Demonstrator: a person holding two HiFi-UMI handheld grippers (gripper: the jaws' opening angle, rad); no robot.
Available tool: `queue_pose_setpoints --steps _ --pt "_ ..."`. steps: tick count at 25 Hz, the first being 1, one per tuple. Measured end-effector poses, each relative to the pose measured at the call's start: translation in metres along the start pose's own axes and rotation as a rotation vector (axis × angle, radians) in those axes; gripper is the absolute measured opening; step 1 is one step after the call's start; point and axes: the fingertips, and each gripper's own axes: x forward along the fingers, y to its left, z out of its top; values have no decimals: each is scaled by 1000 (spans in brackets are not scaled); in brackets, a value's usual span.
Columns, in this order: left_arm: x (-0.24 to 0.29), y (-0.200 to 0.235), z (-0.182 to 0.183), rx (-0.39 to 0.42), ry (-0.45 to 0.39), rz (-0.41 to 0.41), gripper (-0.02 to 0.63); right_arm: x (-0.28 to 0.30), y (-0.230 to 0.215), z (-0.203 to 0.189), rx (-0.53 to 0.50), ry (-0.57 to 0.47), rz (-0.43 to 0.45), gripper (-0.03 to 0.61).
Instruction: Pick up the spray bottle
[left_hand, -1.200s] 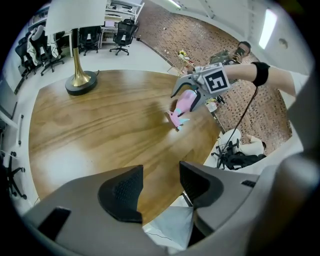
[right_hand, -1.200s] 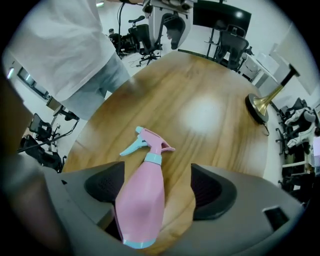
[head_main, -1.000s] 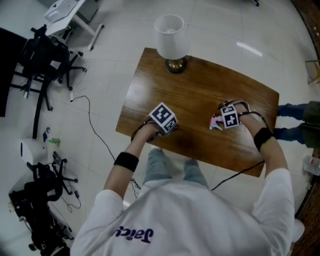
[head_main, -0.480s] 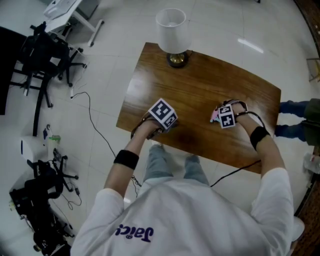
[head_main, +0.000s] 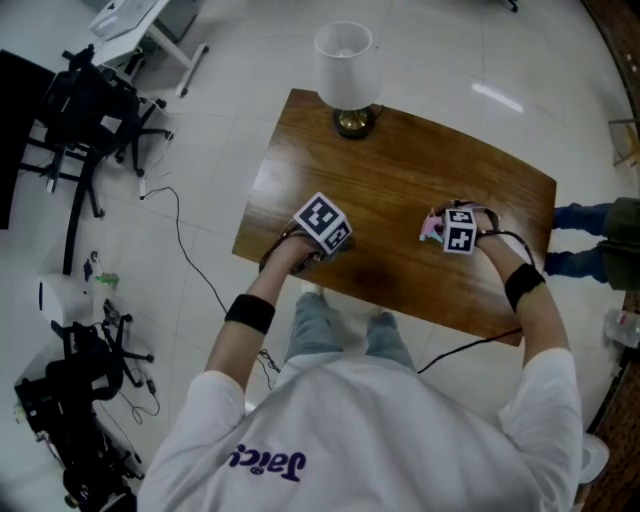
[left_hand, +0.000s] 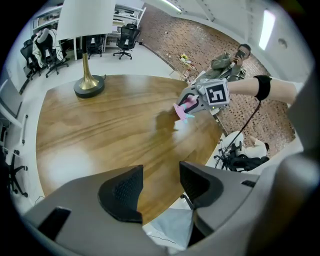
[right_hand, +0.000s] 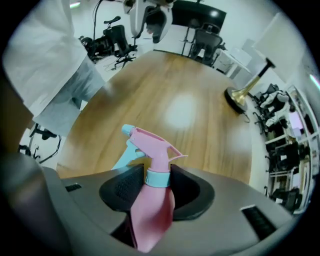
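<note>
A pink spray bottle with a pale blue collar and trigger stands on the wooden table near its right side. My right gripper points down over it. Its jaws have just been closing and are now shut on the bottle's neck, with the pads pressing at the collar. In the head view the bottle peeks out left of the right gripper. My left gripper is open and holds nothing, at the table's near left edge. From there the bottle shows across the table.
A lamp with a white shade and brass base stands at the table's far edge. Office chairs, cables and gear lie on the floor at left. A person's legs are beside the table's right end.
My right gripper has turned a little over the spray bottle and shifted slightly away from me. The left gripper has stayed in place.
</note>
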Motion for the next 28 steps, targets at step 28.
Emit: queue_pose_setpoints --steps 28 --pt "-104 1 43 130 -281 96 232 -246 -64 100 613 -744 -563 172"
